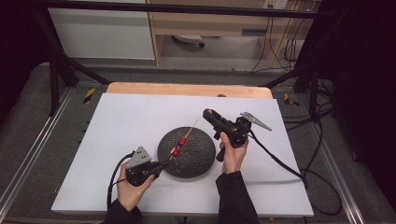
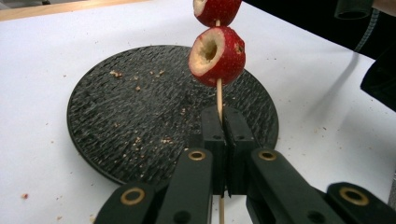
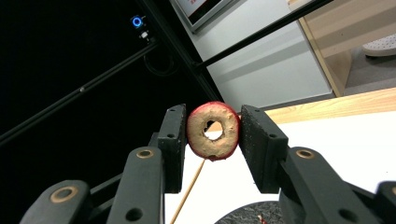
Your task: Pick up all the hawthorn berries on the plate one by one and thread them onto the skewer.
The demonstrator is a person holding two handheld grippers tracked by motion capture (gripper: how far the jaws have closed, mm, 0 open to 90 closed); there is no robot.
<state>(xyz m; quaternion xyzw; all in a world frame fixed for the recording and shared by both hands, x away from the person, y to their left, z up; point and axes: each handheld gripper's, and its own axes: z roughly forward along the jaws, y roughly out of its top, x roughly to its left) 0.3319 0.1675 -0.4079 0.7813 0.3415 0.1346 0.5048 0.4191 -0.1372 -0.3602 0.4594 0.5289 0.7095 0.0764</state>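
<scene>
A thin wooden skewer (image 1: pixel 190 130) slants up over the black round plate (image 1: pixel 196 163), and my left gripper (image 1: pixel 164 163) is shut on its lower end. Two cored red fruit pieces (image 1: pixel 179 145) are threaded on it. In the left gripper view the jaws (image 2: pixel 223 116) pinch the stick (image 2: pixel 219 95) just below the lower fruit (image 2: pixel 217 55). My right gripper (image 1: pixel 208 113) is up beyond the plate, shut on a third cored red fruit (image 3: pixel 213 130) with its hole facing the camera. The skewer's tip (image 3: pixel 189 191) lies just below that fruit.
Crumbs dot the plate (image 2: pixel 116 107) and the white table cover (image 1: pixel 130 121). A wooden table edge (image 1: pixel 187 88) runs along the back. Cables (image 1: pixel 299 172) trail off the right side. Black frame bars (image 1: pixel 60 60) stand at the far corners.
</scene>
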